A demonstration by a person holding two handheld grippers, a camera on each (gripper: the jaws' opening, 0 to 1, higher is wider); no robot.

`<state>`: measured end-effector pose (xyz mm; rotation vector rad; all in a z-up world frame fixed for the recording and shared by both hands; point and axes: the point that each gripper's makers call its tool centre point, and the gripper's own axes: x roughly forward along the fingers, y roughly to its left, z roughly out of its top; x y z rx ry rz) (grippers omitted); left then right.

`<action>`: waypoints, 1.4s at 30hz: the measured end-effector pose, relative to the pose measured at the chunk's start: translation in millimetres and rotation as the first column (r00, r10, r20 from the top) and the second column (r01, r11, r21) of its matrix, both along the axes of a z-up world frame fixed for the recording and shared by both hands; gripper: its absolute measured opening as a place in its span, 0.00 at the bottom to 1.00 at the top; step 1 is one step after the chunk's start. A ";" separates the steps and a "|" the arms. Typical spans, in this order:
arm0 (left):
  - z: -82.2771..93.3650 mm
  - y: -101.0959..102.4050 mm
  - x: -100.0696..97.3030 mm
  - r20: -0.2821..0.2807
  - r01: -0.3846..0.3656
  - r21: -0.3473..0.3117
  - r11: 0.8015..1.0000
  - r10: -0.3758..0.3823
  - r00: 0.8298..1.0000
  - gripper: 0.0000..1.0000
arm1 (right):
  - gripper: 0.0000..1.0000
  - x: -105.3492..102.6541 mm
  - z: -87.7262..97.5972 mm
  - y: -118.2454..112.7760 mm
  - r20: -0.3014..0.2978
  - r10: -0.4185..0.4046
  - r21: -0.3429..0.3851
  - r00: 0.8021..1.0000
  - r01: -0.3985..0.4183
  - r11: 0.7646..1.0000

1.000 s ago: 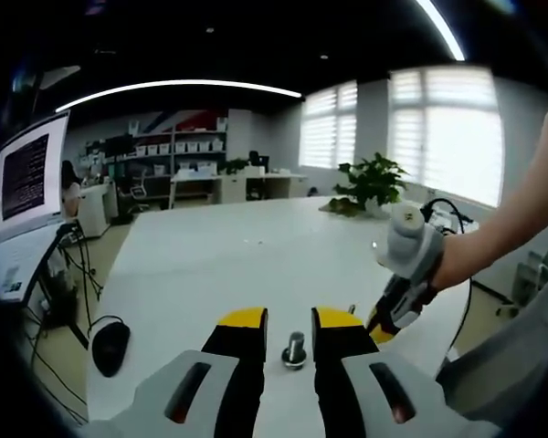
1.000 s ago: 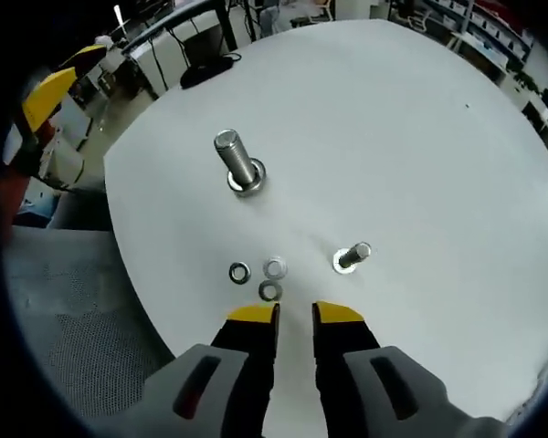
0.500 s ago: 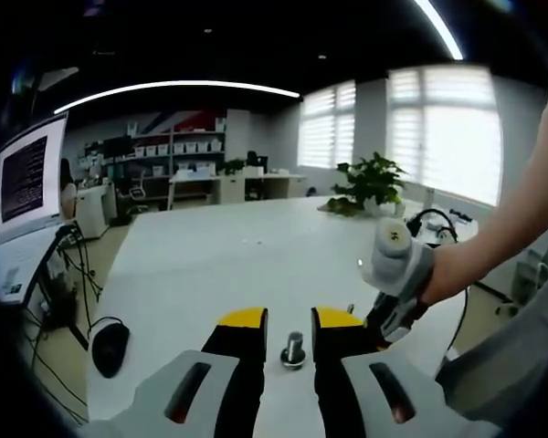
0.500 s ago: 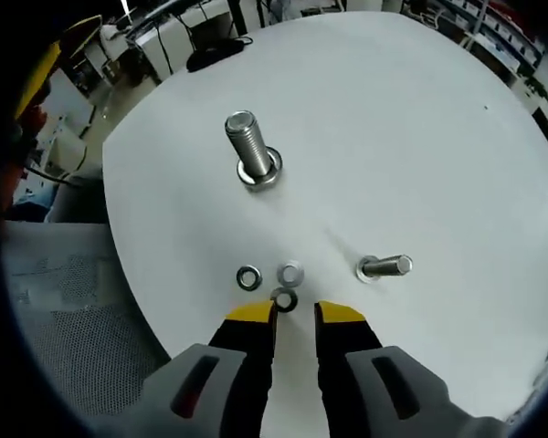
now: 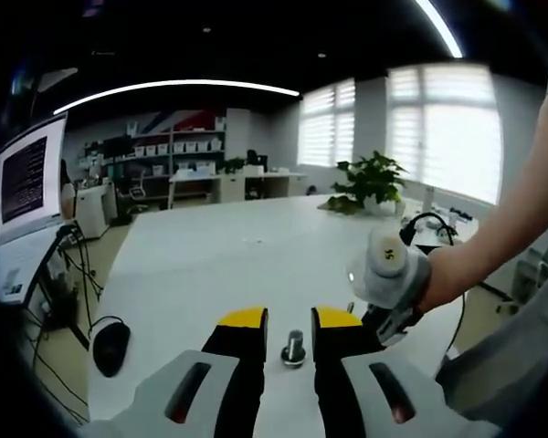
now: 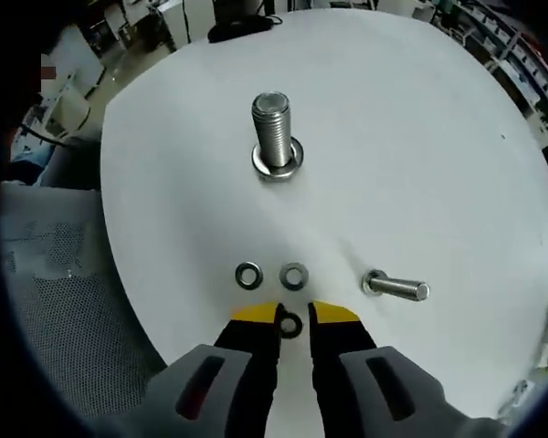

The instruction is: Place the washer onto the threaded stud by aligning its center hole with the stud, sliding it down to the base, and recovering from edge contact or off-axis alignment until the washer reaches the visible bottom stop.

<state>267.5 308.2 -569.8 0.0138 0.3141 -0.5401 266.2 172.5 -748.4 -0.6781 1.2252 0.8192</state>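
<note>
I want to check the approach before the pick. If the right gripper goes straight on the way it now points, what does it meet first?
Probably the nearest washer, already between the open right gripper tips; right behind it, the white table.

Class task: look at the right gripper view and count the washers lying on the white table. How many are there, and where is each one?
3. Washer one and washer two lie side by side on the table; washer three sits between the right gripper tips.

No legible text, labels or numbers.
</note>
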 end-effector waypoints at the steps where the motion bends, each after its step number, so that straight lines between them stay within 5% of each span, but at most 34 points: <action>1: -0.1 0.2 0.1 -0.001 0.000 -0.002 1.000 0.000 1.000 0.17 | 0.13 0.5 -0.3 -0.1 0.003 0.006 -0.003 1.000 -0.006 1.000; 8: -1.0 0.5 0.5 -0.003 0.001 0.003 1.000 -0.001 1.000 0.17 | 0.04 7.6 -0.4 -6.4 0.038 0.045 -0.024 0.998 -0.044 0.999; 19: -1.9 2.4 1.7 -0.009 -0.005 -0.005 1.000 0.005 1.000 0.17 | 0.03 8.3 -0.4 -4.0 -0.023 -0.016 0.053 1.000 0.018 0.998; 29: -3.1 4.6 1.4 -0.016 -0.009 -0.006 1.000 0.009 1.000 0.17 | 0.14 0.1 2.4 -18.9 -0.104 -0.004 0.063 0.995 0.011 0.998; 42: -4.1 1.4 1.4 -0.018 -0.002 -0.003 1.000 0.002 1.000 0.17 | 0.17 -3.9 1.2 -15.1 -0.079 0.033 0.048 0.996 -0.029 0.998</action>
